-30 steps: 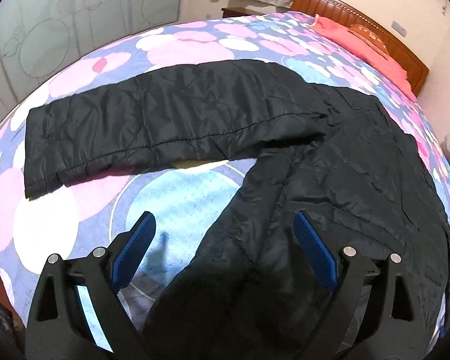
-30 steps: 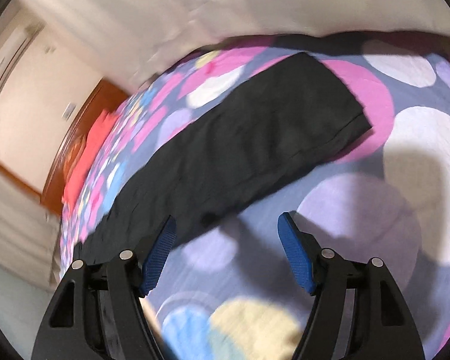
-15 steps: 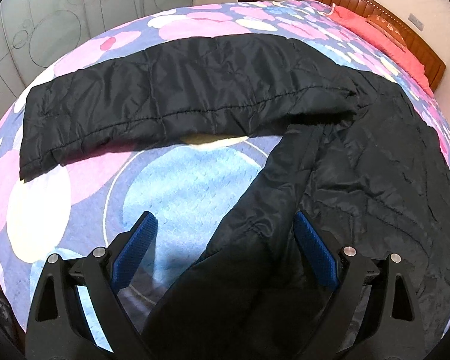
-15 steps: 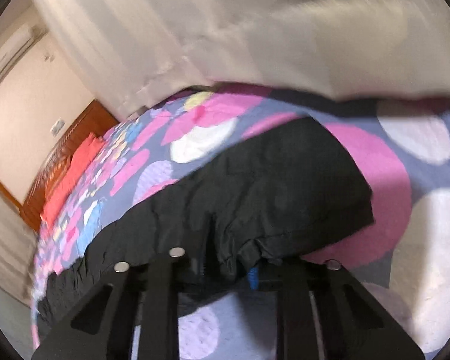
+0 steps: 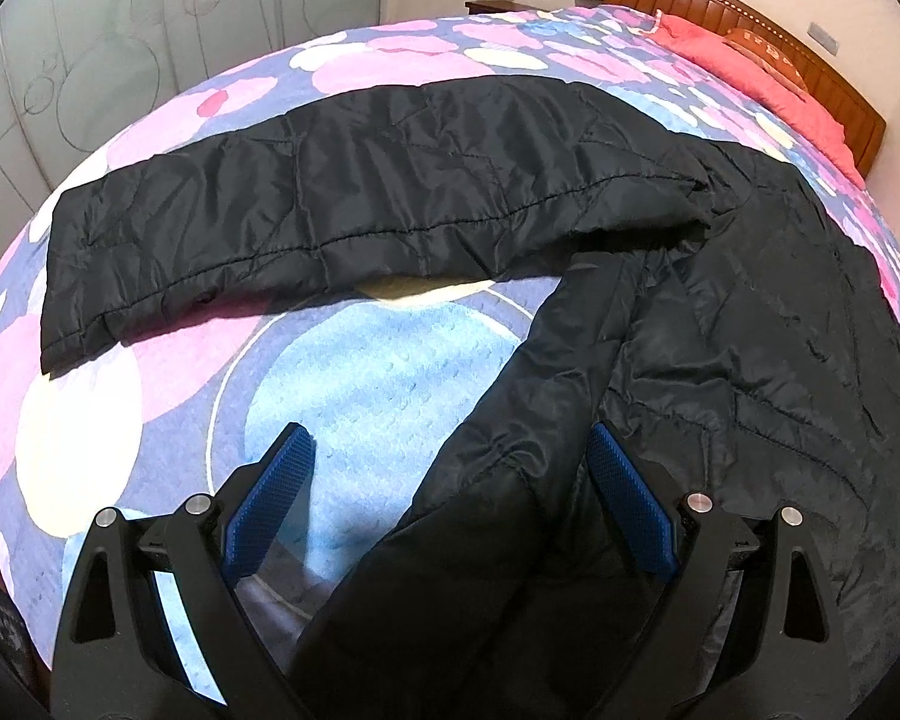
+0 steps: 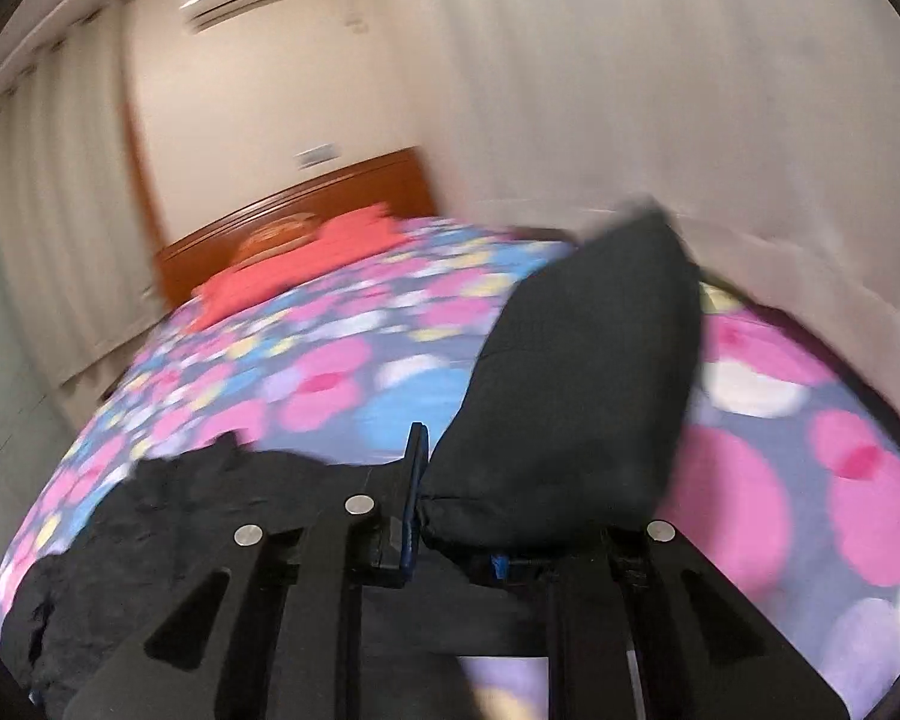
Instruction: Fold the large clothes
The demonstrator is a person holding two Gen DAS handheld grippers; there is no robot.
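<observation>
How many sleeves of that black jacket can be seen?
2: one sleeve stretched flat across the bedspread, the other sleeve lifted, pinched in the right gripper.

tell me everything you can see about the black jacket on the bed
The black jacket is quilted, slightly shiny and padded-looking, with stitched seams and wrinkles. It lies spread on the flowered bedspread. One sleeve stretches flat sideways, its cuff at the left. The left gripper hangs open over the jacket's near edge, pads apart. In the blurred right wrist view the right gripper is shut on a sleeve end, raised off the bed.
</observation>
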